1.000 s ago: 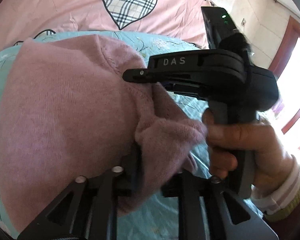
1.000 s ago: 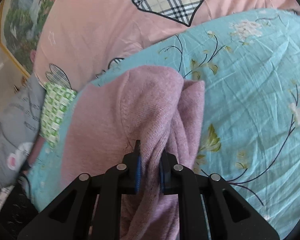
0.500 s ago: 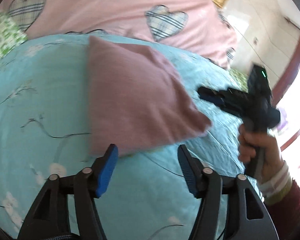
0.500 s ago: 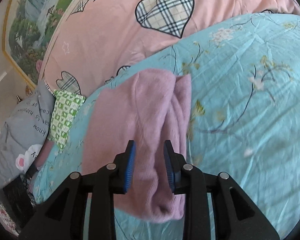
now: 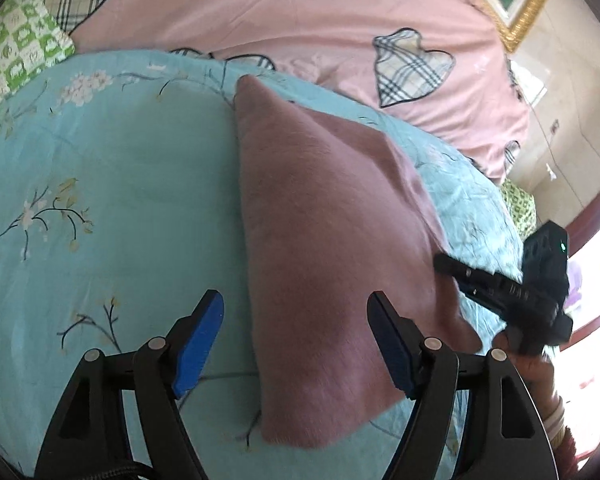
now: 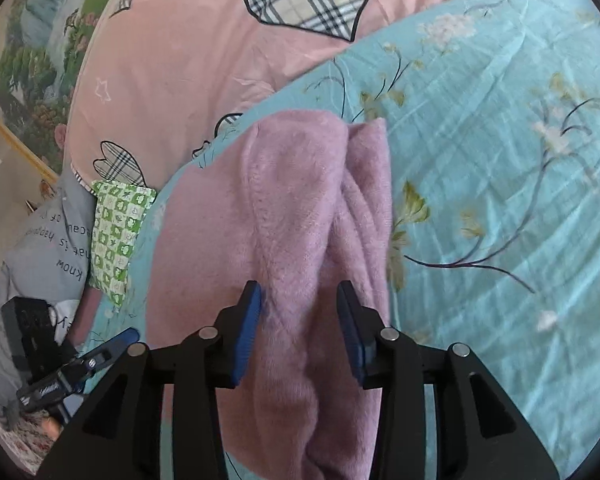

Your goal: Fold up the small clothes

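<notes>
A folded mauve-pink knitted garment (image 5: pixel 332 248) lies flat on the turquoise floral bedsheet (image 5: pixel 112 208). My left gripper (image 5: pixel 296 320) is open and empty, its blue pads straddling the garment's near left edge from above. The right gripper (image 5: pixel 500 284) shows at the garment's right side in the left wrist view. In the right wrist view the garment (image 6: pixel 284 224) lies with a bunched fold along its right side. My right gripper (image 6: pixel 300 308) is open and empty above its near end. The left gripper (image 6: pixel 80 364) shows at lower left there.
A pink quilt with plaid hearts (image 5: pixel 300 20) lies behind the sheet. A green checked cloth (image 6: pixel 116 236) and a grey printed pillow (image 6: pixel 48 248) sit at the left. A framed picture (image 6: pixel 32 60) hangs on the wall. A window (image 5: pixel 596 320) is at the right.
Both grippers let go of the garment, opened and drew back. The garment now lies folded flat on the sheet. The left gripper moved away to the left.
</notes>
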### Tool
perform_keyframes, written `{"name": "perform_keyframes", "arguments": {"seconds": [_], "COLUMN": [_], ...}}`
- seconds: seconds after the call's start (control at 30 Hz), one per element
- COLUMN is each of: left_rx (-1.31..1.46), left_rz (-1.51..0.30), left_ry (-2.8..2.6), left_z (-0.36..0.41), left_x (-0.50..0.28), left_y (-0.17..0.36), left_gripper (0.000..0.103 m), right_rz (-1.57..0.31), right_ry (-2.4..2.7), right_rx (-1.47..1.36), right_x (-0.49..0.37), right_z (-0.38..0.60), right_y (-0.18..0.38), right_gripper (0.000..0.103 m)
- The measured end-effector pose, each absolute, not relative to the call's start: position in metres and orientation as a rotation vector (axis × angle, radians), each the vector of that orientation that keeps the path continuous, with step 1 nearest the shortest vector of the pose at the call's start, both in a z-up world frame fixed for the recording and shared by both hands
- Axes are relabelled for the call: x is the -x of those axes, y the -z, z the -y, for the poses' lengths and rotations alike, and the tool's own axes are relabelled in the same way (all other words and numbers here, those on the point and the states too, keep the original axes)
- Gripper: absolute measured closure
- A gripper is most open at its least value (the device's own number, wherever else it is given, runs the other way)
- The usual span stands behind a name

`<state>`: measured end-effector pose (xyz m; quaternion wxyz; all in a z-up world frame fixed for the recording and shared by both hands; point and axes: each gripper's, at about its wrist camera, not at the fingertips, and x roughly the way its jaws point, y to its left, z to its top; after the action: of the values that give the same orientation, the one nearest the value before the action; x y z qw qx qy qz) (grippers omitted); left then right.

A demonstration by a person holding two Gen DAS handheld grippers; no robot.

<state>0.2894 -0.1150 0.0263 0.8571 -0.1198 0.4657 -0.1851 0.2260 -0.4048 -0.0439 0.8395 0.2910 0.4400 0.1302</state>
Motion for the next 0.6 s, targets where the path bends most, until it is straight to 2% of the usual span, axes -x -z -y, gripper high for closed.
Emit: {"name": "perform_keyframes", "arguments": {"seconds": [0.03,0.2,0.37,0.47,0.57,0.6], "left_rx": [0.257,0.241,0.230,0.193,0.173,0.175], "left_rz": [-0.985,-0.984,-0.991,-0.994,-1.002,-1.003], "left_ry": [0.387,0.390,0.400,0.388,0.372,0.370], "left_z": [0.115,0.123,0.139,0.152,0.158,0.158], "left_x": [-0.294,-0.312,-0.327,-0.341,-0.356,-0.361], "left_y": [-0.025,-0.021,-0.018,-0.018,-0.015,-0.013], "left_gripper": [0.028,0.027,0.026,0.022,0.019,0.019], "right_rz": [-0.938,-0.815,-0.922,-0.932,-0.923,-0.910], "right_ry": [-0.292,-0.254,-0.219,-0.219,-0.211,-0.198], "right_rx": [-0.587,-0.549,-0.520,-0.560,-0.578,-0.569], "right_x": [-0.228,-0.213,-0.221,-0.220,-0.218,-0.217], "right_z": [0.400,0.415,0.418,0.419,0.422,0.424], "right_y": [0.042,0.006,0.042,0.053,0.043,0.038], "right_gripper": [0.091,0.092,0.092,0.092,0.087,0.082]}}
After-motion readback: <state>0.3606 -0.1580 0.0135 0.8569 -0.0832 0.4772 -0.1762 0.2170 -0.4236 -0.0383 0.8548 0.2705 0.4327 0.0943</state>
